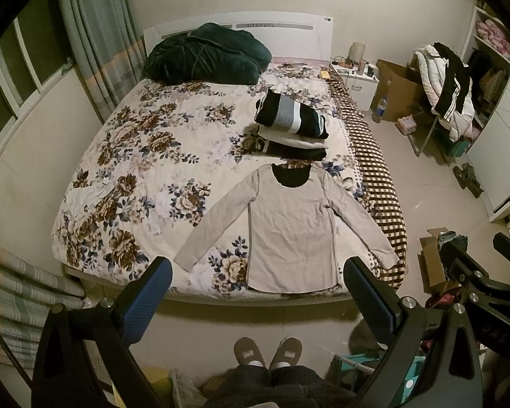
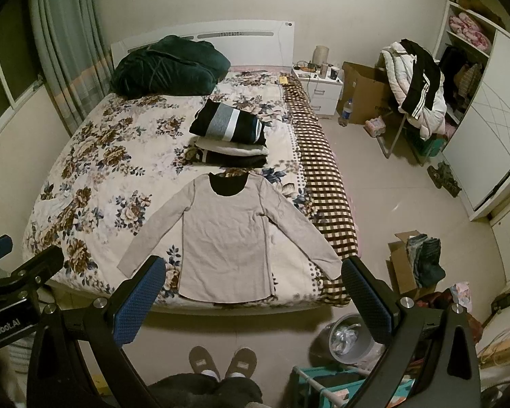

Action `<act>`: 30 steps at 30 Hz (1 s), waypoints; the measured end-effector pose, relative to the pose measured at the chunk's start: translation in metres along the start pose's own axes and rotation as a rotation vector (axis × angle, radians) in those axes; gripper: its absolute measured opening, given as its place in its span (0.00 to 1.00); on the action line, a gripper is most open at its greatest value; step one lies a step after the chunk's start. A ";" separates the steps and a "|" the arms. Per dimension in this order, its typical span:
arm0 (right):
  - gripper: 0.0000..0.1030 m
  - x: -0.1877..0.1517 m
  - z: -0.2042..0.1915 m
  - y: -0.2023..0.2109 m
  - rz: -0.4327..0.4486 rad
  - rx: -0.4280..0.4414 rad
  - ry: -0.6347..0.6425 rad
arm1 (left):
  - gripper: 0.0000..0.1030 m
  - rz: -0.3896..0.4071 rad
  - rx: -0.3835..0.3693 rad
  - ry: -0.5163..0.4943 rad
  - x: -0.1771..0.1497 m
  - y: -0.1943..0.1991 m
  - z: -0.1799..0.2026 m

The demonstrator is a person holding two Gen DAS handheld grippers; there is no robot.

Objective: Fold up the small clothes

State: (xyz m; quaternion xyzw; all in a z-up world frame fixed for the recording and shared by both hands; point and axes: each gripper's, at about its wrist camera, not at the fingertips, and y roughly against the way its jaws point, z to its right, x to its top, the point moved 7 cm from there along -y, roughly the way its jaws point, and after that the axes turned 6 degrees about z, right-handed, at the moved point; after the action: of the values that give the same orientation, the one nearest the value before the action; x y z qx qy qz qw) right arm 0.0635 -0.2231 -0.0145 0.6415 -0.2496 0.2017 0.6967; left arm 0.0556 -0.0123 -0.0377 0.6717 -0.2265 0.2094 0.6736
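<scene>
Cardboard box (image 2: 402,265) on the floor holds folded dark clothes (image 2: 425,258).

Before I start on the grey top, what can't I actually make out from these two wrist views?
- Stack of folded clothes: both views; lower garments hidden beneath the striped one.
- Grey long-sleeved top: its right cuff is hidden behind the right gripper finger in the right view.
- Underside of the top: hidden against the bed.
- Left gripper: open, holding nothing.

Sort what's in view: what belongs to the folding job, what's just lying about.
Job: grey long-sleeved top spread flat on the bed; stack of folded clothes; both open grippers.
Lying about: green duvet, cardboard box, water bottle, bin.
</scene>
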 end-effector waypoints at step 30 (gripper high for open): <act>1.00 0.014 -0.001 -0.001 0.003 0.009 -0.007 | 1.00 0.023 0.001 -0.001 0.015 0.017 0.010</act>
State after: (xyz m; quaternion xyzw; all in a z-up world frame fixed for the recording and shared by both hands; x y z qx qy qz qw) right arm 0.0757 -0.2225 -0.0070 0.6450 -0.2519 0.2016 0.6928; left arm 0.0581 -0.0224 -0.0154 0.6696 -0.2342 0.2169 0.6707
